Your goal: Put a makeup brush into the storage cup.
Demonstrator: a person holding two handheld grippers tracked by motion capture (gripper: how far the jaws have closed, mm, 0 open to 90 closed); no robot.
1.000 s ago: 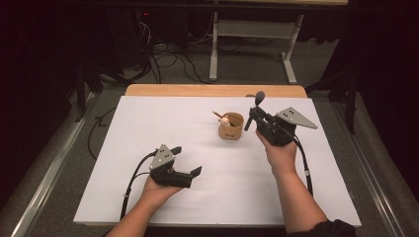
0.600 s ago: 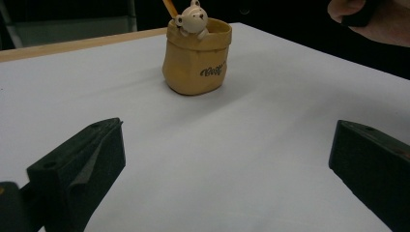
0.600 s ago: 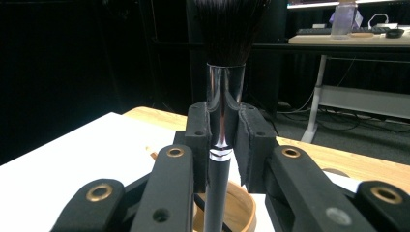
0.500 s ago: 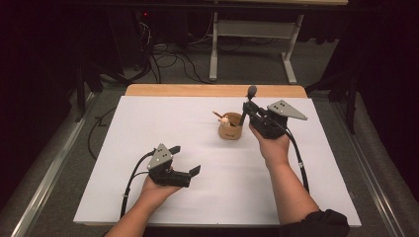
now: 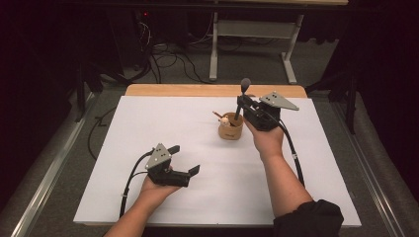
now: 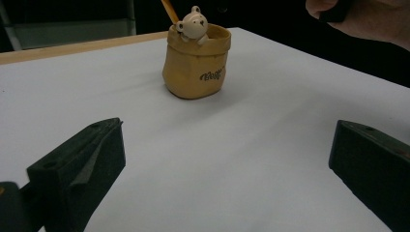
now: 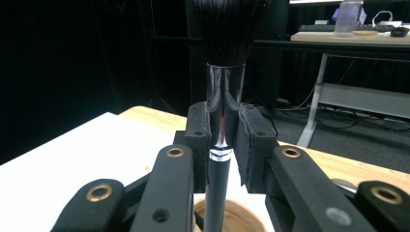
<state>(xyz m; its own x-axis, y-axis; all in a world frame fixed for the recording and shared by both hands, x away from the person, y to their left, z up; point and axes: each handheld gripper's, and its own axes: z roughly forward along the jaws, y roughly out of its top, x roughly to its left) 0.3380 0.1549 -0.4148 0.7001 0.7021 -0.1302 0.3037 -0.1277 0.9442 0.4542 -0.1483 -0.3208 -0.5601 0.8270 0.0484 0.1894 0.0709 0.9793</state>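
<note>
Right gripper (image 5: 240, 104) clamps a makeup brush (image 7: 223, 96) upright, bristles up, just above the tan bear-faced pot (image 5: 230, 127) near the tabletop's (image 5: 148, 123) far edge; left gripper (image 5: 184, 159), jaws spread and empty, rests near the front edge.

One bag-shaped holder (image 5: 230, 131) sits on the tabletop (image 5: 148, 123), carrying one bear figure (image 6: 193, 22) and one pencil (image 6: 169, 9). One makeup brush (image 7: 223, 121) is held upright. Two grippers (image 5: 185, 159) (image 5: 239, 104) are in hand.

White table (image 5: 148, 123), floor cables (image 5: 168, 54) behind
</note>
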